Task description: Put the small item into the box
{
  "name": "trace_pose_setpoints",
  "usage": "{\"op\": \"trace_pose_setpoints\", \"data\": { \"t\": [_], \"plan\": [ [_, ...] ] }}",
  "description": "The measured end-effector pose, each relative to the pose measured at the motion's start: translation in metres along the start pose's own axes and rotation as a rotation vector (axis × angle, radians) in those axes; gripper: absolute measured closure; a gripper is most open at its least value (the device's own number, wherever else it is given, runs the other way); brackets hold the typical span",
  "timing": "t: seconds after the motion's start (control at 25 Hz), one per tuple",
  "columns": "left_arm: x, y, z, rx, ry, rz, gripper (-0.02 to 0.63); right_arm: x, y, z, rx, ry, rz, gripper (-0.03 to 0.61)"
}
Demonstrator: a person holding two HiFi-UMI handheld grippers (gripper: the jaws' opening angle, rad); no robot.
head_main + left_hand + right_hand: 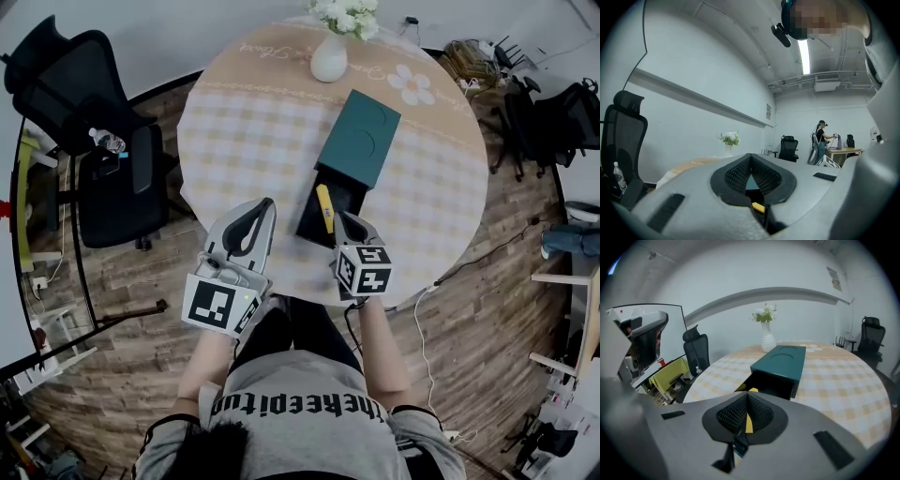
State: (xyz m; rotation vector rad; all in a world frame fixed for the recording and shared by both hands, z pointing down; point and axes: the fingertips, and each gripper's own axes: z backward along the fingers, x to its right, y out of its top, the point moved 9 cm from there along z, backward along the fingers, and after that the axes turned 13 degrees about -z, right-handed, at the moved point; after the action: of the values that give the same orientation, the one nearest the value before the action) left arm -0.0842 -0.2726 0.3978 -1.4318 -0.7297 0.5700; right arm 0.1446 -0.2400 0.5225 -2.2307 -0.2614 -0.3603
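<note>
A slim yellow item (324,208) sticks out of my right gripper (345,221), which is shut on it. In the right gripper view the yellow item (749,422) shows as a thin strip pinched between the black pads (761,414). It hangs over the black open drawer (310,221) of the teal box (359,138), which lies near the middle of the round table (431,187). The teal box (783,361) faces the right gripper (747,401) with its dark drawer mouth (771,383) towards me. My left gripper (259,214) is shut and holds nothing, to the left of the drawer at the table's near edge.
A white vase (329,56) with flowers stands at the table's far side. A black office chair (112,178) sits left of the table, and a white cable (427,328) trails on the wooden floor at the right. A person (820,146) stands far off in the left gripper view.
</note>
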Motion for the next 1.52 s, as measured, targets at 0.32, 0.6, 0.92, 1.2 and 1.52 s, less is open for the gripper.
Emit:
{"op": "trace_pose_setpoints", "data": {
  "t": [0.32, 0.6, 0.92, 1.2, 1.52],
  "plan": [
    [0.021, 0.014, 0.015, 0.038, -0.057, -0.027, 0.598, -0.014, 0.006, 0.045, 0.131, 0.048, -0.001, 0.574],
    [0.037, 0.025, 0.034, 0.063, -0.085, -0.039, 0.598, -0.029, 0.013, 0.089, 0.254, 0.089, -0.013, 0.574],
    [0.054, 0.035, 0.056, 0.093, -0.118, -0.063, 0.598, -0.051, 0.016, 0.14, 0.378, 0.144, -0.005, 0.574],
    [0.065, 0.045, 0.076, 0.122, -0.139, -0.085, 0.598, -0.068, 0.01, 0.174, 0.463, 0.174, 0.023, 0.574],
    [0.073, 0.054, 0.093, 0.143, -0.143, -0.095, 0.598, -0.078, 0.004, 0.202, 0.534, 0.203, 0.023, 0.572]
  ]
}}
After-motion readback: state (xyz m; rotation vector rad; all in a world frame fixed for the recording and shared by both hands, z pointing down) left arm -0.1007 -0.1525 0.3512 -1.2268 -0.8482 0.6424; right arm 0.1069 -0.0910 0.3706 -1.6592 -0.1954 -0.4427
